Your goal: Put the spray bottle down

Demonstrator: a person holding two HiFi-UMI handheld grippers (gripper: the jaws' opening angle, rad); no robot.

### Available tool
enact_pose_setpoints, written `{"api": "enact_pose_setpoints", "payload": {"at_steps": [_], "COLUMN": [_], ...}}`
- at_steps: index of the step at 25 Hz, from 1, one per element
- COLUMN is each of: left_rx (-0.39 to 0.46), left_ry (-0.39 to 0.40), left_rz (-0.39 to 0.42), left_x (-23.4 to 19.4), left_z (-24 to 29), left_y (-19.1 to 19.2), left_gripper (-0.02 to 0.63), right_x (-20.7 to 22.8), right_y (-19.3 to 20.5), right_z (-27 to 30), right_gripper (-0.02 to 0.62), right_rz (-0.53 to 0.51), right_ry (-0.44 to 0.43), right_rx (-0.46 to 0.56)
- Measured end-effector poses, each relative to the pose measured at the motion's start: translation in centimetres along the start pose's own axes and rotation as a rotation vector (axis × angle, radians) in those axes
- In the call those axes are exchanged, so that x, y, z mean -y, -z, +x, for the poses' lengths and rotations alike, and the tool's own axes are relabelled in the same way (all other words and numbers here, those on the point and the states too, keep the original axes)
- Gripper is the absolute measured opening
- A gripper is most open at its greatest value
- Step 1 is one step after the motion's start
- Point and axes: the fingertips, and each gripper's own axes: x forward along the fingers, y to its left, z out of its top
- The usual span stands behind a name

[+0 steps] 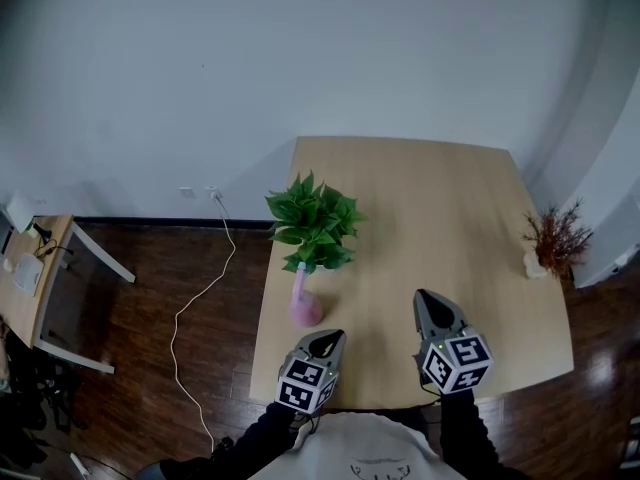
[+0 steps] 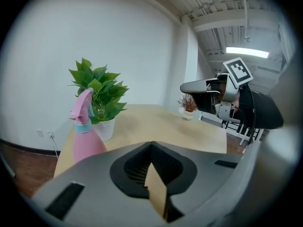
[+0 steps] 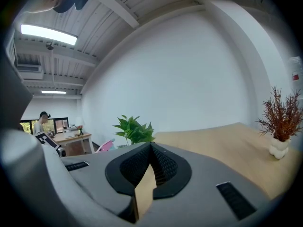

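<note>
A pink spray bottle (image 1: 304, 302) stands upright on the wooden table (image 1: 430, 228), just in front of a potted green plant (image 1: 315, 222). The left gripper view has the spray bottle (image 2: 86, 131) at its left, apart from the jaws. My left gripper (image 1: 325, 342) hangs near the table's front edge, a little to the right of the bottle, shut and empty. My right gripper (image 1: 429, 306) hovers further right, jaws together with nothing in them. In the right gripper view only a pink tip of the spray bottle (image 3: 105, 146) shows beside the plant (image 3: 133, 128).
A small white vase of dried reddish twigs (image 1: 553, 240) stands at the table's right edge. A white cable (image 1: 200, 298) trails over the dark floor on the left, beside a second desk (image 1: 35, 278). A white wall lies behind the table.
</note>
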Motion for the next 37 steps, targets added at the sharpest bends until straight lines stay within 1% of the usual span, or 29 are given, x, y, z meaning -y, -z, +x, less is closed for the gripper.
{"api": "enact_pose_setpoints", "payload": {"at_steps": [7,13,21,37], "left_rx": [-0.014,-0.022,-0.028,-0.043], "left_ry": [0.033,0.047,0.048,0.051], "left_rz": [0.015,0.020,0.023,0.033], "left_x": [0.9,1.4,1.5,1.5], "left_z": [0.0,0.2,0.2,0.4], "left_y": [-0.1,0.0,0.1,0.6], "left_gripper": [-0.003,-0.003,-0.003,-0.003], "right_x": [-0.2,-0.4,-0.8,-0.8], "right_y": [-0.7,-0.8,-0.6,-0.6], "right_z": [-0.4,-0.6,-0.5,-0.5], "right_gripper": [-0.020,-0.020,-0.020,-0.020], "right_rz": [0.025,0.001,-0.003,-0.017], "right_ry": [-0.001,-0.016,-0.043,-0.048], "right_rx": [0.028,0.032,0.020,0.014]}}
